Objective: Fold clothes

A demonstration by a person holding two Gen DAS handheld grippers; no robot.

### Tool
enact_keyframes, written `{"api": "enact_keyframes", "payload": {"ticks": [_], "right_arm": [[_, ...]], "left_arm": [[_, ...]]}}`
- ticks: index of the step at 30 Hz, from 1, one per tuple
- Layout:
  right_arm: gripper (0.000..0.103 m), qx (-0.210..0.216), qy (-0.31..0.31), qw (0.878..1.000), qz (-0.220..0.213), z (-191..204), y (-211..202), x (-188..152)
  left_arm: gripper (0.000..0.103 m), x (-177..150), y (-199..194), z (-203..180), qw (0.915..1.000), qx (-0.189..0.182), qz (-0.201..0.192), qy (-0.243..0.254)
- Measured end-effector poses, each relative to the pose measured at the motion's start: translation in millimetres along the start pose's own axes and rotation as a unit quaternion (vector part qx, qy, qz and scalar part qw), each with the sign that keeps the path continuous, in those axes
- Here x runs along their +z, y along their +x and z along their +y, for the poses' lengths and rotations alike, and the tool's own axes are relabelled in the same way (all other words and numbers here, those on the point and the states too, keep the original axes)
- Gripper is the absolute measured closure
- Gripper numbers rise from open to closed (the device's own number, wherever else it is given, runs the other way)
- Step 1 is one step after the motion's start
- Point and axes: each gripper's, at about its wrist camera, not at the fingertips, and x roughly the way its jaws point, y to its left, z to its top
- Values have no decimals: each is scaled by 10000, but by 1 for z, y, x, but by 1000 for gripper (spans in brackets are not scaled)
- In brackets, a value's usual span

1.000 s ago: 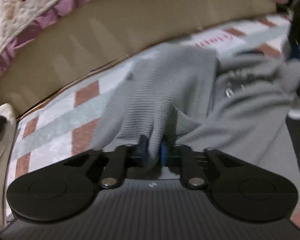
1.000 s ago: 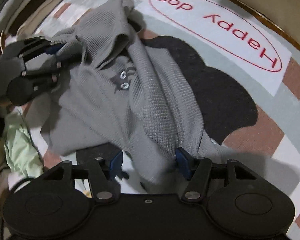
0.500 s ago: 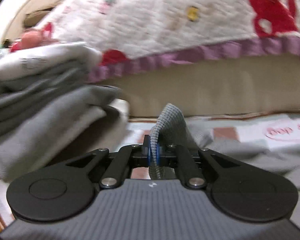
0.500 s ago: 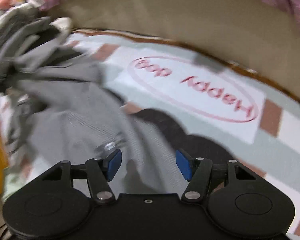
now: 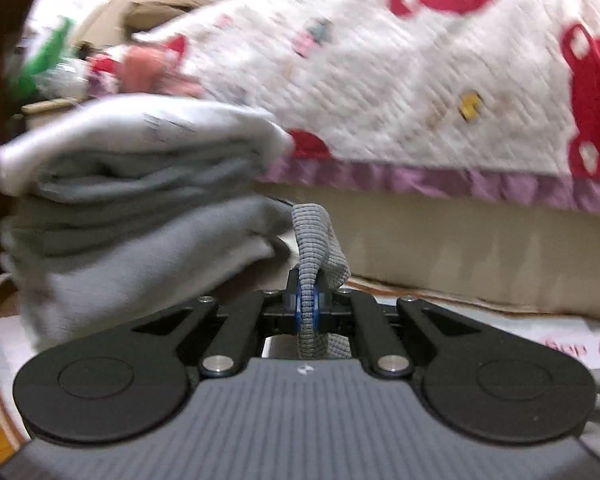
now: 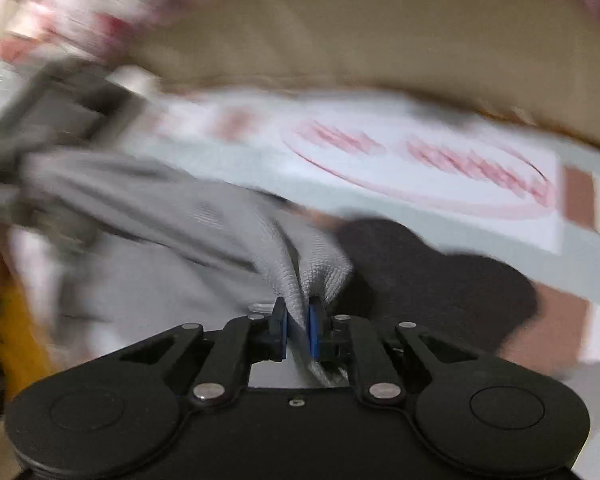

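The left gripper (image 5: pixel 308 306) is pinched tight on a ribbed edge of the grey knit garment (image 5: pixel 314 240), its blue pads (image 5: pixel 298 308) pressed flat against the fabric, which loops up above the jaws in a narrow fold. The right gripper (image 6: pixel 298 332) has its jaws closing on another part of the same garment (image 6: pixel 308 276); a bunched ridge of the waffle-textured cloth sits squeezed between the two blue pads (image 6: pixel 314 332). From there the grey cloth stretches away to the left in the right wrist view, lifted off the floor mat, though that side is too blurred to follow far.

Beneath it lies a patterned mat (image 6: pixel 440 184) with pale, sage and brown-red squares, a dark blob shape (image 6: pixel 440 280) and a red oval with lettering (image 6: pixel 420 160) smeared by motion. Just left of the left gripper stands a stack of folded grey and white clothes (image 5: pixel 140 208). Behind it runs a beige mattress side (image 5: pixel 480 256), and over that hangs a cream quilt (image 5: pixel 400 80) with red shapes and a purple border
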Motion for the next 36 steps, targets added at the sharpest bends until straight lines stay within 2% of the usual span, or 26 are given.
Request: {"api": "enact_keyframes", "payload": {"ticks": [1,2,3,4,5,7,8,9,10,12,13,15,17,19,20,21,23,25,27,29,31,33,36], "right_arm": [[89,330,-82,9994,46,14,-6,-8],[89,654,-147,9976,161,27,-11,-16],[89,852,-248,9951,440,38,-7,-27],[89,1010,-359,9913,769,48,-1,-39],[89,941,-516,9882,1097,54,9,-49],[85,660,-854,9787,1746,64,30,-66],[85,518,-1022,9717,2067,68,41,-74],[84,446,-1072,9701,2131,70,45,-76],[82,397,-1087,9705,2117,70,46,-75],[54,466,-910,9772,1861,68,41,-66],[51,469,-833,9806,1712,65,37,-61],[50,423,-725,9857,1464,61,31,-54],[50,276,-733,9866,1435,59,31,-54],[50,59,-921,9843,1502,62,35,-58],[50,-58,-994,9834,1519,62,36,-62],[50,-84,-945,9841,1504,60,36,-65],[50,4,-734,9877,1382,55,34,-73],[50,317,-537,9902,1249,55,33,-76],[47,505,-445,9901,1231,57,39,-79],[42,355,-433,9901,1287,59,52,-82],[44,120,-474,9906,1278,58,63,-87],[82,129,-622,9911,1173,60,66,-92],[91,361,-1083,9905,762,73,47,-90]], "left_arm": [[98,-4,-7,6,9998,147,81,101],[98,-15,-6,8,9982,307,324,392],[98,-28,-3,9,9942,470,620,743],[98,-39,5,11,9902,605,928,853],[98,-50,16,14,9857,732,1238,884],[98,-58,28,24,9827,665,1669,459],[98,-57,31,29,9828,543,1752,203],[98,-54,33,34,9829,401,1795,-55],[98,-52,32,34,9831,396,1786,-99],[98,-51,31,27,9828,537,1753,218],[98,-52,31,24,9822,560,1763,332],[98,-53,30,21,9810,580,1802,424],[98,-49,31,30,9819,519,1816,152],[98,-43,26,41,9844,679,1620,-78],[98,-40,20,44,9856,915,1417,-86],[96,-35,11,46,9846,1373,1083,16],[95,-25,1,52,9837,1595,832,22],[95,-21,-4,60,9862,1313,946,-344],[95,-24,-4,50,9888,983,1062,-357],[92,-26,-3,32,9916,460,1168,-302],[87,-27,-4,15,9912,-127,1249,-418],[68,-30,-6,-2,9863,-794,1324,-583],[52,-39,-1,-35,9660,-1890,1697,-476]]}}
